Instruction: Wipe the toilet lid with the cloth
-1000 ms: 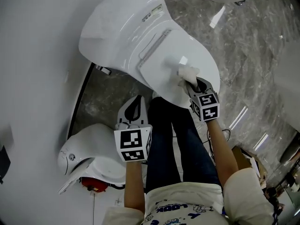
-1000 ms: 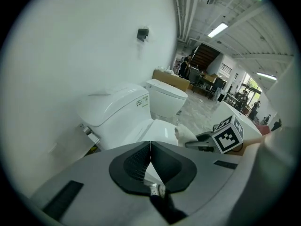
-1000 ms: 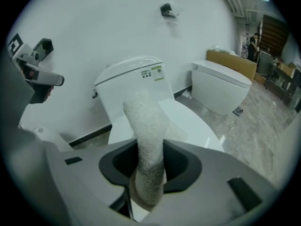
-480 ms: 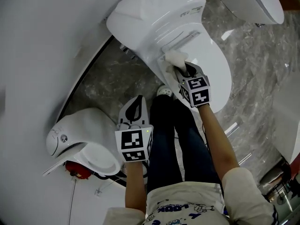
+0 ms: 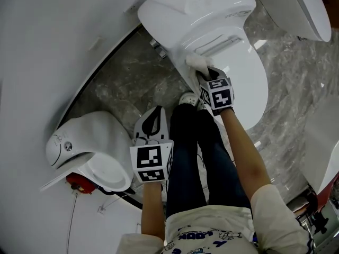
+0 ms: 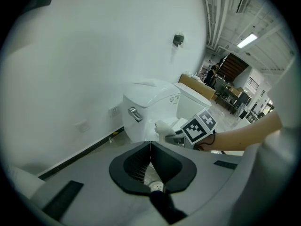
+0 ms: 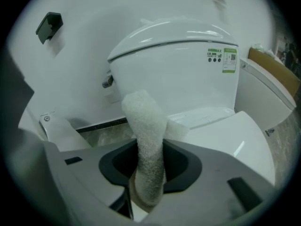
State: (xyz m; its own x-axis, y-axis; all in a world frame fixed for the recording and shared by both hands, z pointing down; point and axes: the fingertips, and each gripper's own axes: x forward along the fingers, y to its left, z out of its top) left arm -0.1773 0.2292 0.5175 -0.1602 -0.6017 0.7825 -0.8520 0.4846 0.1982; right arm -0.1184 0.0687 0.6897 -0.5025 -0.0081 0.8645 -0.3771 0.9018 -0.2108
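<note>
Toilet (image 5: 196,9) in white fills the top of the head view, with the closed toilet lid (image 5: 246,78) reaching toward the person. The right gripper (image 5: 205,74) sits at the lid's rear left edge, just before the tank (image 7: 178,69). The left gripper (image 5: 152,119) hangs well apart over the grey floor (image 5: 127,89), its jaws together with nothing between them. The cloth (image 5: 197,62) is clamped between the right jaws, standing up through them and bunching past their tips at the lid's back edge.
</note>
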